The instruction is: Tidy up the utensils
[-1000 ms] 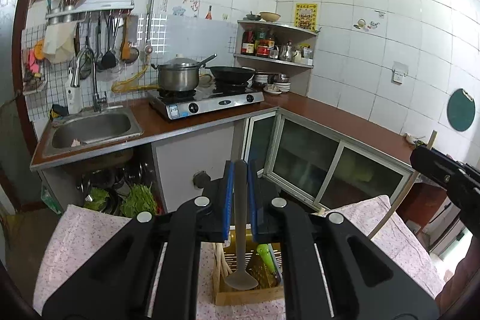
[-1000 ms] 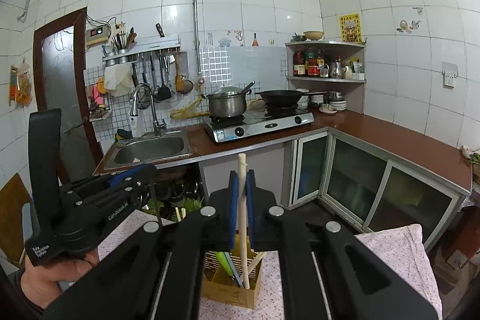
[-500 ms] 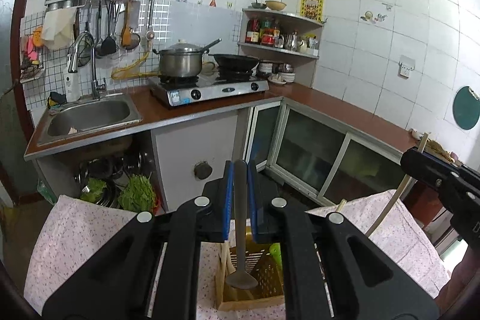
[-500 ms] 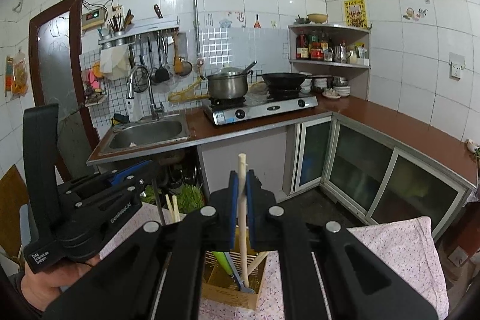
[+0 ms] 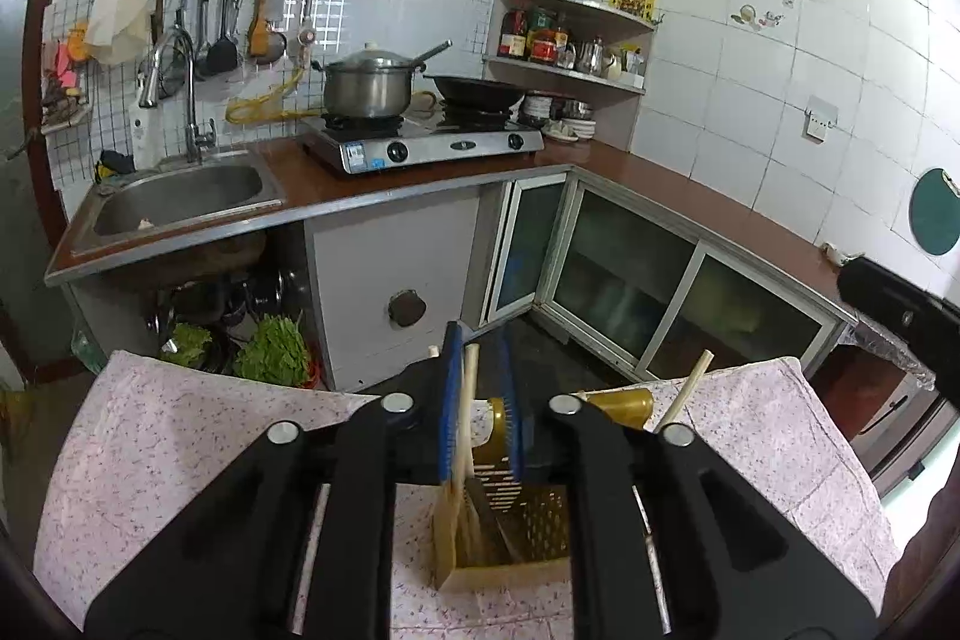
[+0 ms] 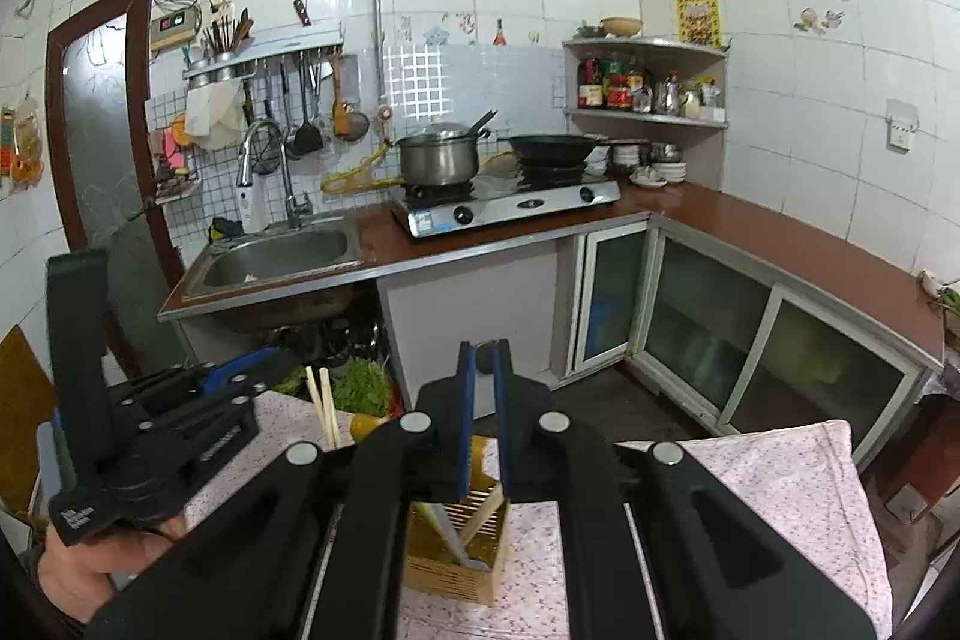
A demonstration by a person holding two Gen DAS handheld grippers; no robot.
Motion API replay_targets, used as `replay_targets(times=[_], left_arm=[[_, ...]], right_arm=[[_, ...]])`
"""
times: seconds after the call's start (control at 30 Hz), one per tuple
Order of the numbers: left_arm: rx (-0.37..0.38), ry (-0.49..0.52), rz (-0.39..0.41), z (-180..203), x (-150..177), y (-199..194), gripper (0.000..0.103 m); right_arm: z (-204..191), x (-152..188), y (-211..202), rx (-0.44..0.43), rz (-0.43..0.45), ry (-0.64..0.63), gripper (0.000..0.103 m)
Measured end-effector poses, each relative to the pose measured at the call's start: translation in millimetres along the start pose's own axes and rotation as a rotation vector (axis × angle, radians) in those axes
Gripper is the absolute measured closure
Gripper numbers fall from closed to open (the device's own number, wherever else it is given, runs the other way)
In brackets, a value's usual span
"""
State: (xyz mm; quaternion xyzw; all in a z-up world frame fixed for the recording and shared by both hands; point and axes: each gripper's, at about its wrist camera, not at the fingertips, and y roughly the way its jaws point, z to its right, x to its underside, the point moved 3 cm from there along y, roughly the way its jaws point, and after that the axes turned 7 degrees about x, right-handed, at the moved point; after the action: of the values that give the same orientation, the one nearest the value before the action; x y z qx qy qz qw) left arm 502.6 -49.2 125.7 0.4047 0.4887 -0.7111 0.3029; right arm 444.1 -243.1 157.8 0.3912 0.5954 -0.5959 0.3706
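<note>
Both grippers hang over a bamboo utensil holder point(image 5: 510, 550) on the cloth-covered desk point(image 5: 180, 430).

The left gripper point(image 5: 480, 400) is opening, a pale chopstick point(image 5: 467, 412) loose between its blue pads, tip down in the holder. The right gripper point(image 6: 486, 418) looks clenched and empty above the holder, where a grey utensil point(image 6: 447, 526) leans.
</note>
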Motion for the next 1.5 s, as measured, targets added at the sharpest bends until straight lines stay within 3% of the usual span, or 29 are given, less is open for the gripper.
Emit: replay_targets(times=[0.1, 0.13, 0.2, 0.23, 0.33, 0.6, 0.87, 1.0, 1.17, 1.37, 1.5], left_arm=[[-0.022, 0.009, 0.056, -2, 4, -29, 0.055], [-0.033, 0.013, 0.079, -5, 8, -41, 0.047], [-0.058, 0.014, 0.119, -11, 17, -66, 0.033], [-0.069, 0.014, 0.136, -14, 24, -77, 0.025], [-0.113, 0.032, 0.167, -23, 51, -107, 0.013], [-0.184, 0.004, 0.161, -47, 160, -160, 0.005], [-0.205, -0.012, 0.112, -30, 240, -207, 0.005], [-0.166, -0.001, 0.085, -16, 267, -222, 0.005], [-0.172, 0.025, 0.127, -7, 294, -240, 0.005], [-0.206, 0.042, 0.2, -4, 302, -253, 0.005], [-0.216, 0.039, 0.214, -5, 299, -254, 0.005]], right_arm=[[9, 8, -19, 0.038, 0.03, -0.027, 0.092], [14, 14, -27, 0.055, 0.042, -0.035, 0.072], [26, 27, -45, 0.08, 0.071, -0.023, 0.045], [33, 38, -55, 0.091, 0.076, -0.021, 0.045], [53, 73, -83, 0.119, 0.066, -0.008, 0.045], [93, 173, -150, 0.231, 0.03, 0.07, 0.045], [83, 250, -200, 0.23, -0.011, 0.117, 0.045], [66, 277, -215, 0.205, -0.027, 0.086, 0.045], [54, 298, -237, 0.205, 0.031, 0.057, 0.045], [50, 323, -246, 0.209, 0.076, 0.045, 0.044], [53, 320, -241, 0.225, 0.106, 0.041, 0.041]])
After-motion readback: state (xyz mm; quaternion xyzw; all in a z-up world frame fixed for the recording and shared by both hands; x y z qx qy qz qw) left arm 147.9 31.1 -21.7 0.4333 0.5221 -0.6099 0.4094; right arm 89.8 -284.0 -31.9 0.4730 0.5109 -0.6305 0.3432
